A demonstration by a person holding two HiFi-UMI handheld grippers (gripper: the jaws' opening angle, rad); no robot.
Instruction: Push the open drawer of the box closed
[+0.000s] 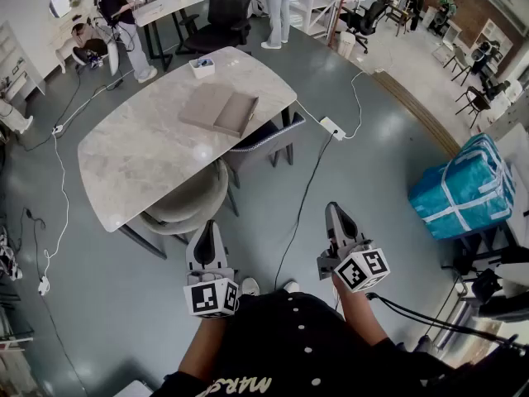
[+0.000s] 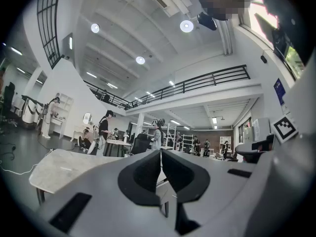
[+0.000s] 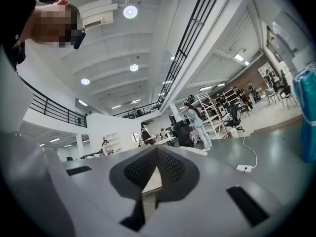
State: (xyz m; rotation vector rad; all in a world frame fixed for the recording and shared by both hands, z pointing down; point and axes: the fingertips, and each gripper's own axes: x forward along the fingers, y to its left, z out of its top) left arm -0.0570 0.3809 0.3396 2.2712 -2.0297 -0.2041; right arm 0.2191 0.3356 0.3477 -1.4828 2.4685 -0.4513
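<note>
Only the head view shows the table [image 1: 140, 164] with the box [image 1: 219, 110] on it toward twelve o'clock, well away — the gripper views show my left gripper [image 2: 161, 152] and right gripper [image 3: 156, 148] each pressed together, empty.

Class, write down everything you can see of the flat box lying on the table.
The box is a low, flat, grey-brown rectangle with a matte look. In the head view a step runs across it: the right part stands a little thicker than the wider left part, as if two pieces had slid apart. It lies flat, askew to the edges, toward the far end of the pale stone-look table. Only the tabletop touches it; nothing rests on it.
</note>
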